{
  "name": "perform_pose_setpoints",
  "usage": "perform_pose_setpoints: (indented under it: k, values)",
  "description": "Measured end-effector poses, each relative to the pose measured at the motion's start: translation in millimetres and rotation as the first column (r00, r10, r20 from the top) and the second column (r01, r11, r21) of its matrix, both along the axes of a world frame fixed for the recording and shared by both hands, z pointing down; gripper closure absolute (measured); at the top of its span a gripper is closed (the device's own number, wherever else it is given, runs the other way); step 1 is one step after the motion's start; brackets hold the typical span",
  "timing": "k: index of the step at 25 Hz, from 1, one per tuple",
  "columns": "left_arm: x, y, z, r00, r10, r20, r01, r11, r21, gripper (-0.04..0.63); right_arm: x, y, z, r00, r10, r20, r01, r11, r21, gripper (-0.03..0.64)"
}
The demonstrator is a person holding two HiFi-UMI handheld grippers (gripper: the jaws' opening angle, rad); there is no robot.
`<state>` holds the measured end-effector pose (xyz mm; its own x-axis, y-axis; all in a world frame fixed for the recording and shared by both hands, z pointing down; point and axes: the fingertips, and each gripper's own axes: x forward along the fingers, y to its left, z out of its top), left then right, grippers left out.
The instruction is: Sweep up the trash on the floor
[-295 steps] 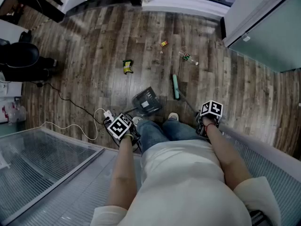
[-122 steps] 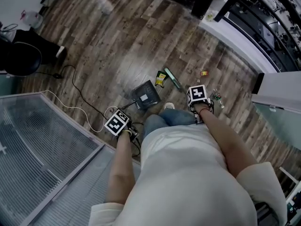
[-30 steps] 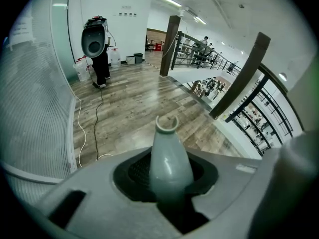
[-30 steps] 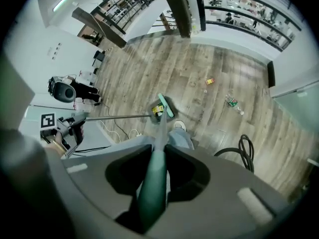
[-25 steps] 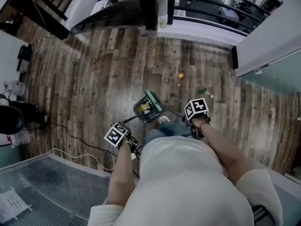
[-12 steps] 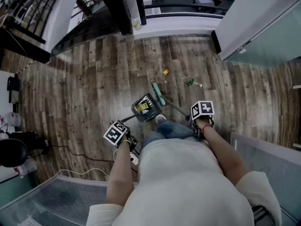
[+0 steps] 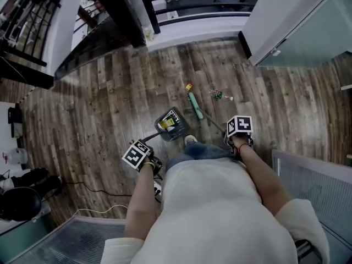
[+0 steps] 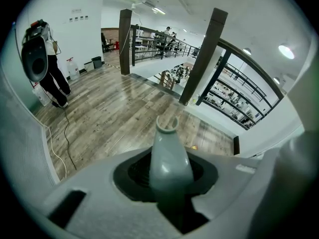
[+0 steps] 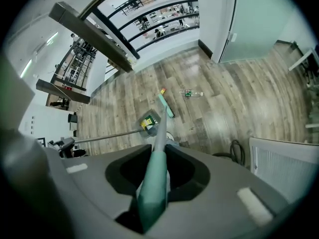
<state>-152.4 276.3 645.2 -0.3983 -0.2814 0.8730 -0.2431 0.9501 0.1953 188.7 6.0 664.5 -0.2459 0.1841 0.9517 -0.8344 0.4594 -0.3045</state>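
Note:
My left gripper is shut on the grey dustpan handle. The dark dustpan rests on the wood floor just ahead of my feet, with a yellow-green wrapper lying in it. On my right side, the right gripper is shut on the teal broom handle. The teal broom head lies on the floor just below a small yellow scrap. A small plastic bottle lies to the right of the broom head. The right gripper view also shows the dustpan, broom head and bottle.
A dark post and a railing stand at the far edge of the floor. A pale wall and door close off the far right. Cables trail at my left, near a black chair. Glass panels flank me low on both sides.
The wrapper went from the floor into the dustpan. In the last second the broom head moved off the dustpan's rim to just below the yellow scrap, and my view turned.

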Motion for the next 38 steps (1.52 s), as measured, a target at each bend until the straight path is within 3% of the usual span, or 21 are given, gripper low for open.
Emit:
perform_pose_setpoints:
  k: [19,38]
  values:
    - [-47,-82,6,1.000,0.012,0.008,-0.012,1.000,-0.012,0.500,-30,-68,19,0.996,-0.010,-0.089,0.017,0.996,0.085,0.520]
    - [-64,-125,14,1.000,0.013,0.011,-0.012,0.999,-0.044,0.497,-40,-64,44,0.985,-0.056,-0.163,0.069,0.995,0.076,0.518]
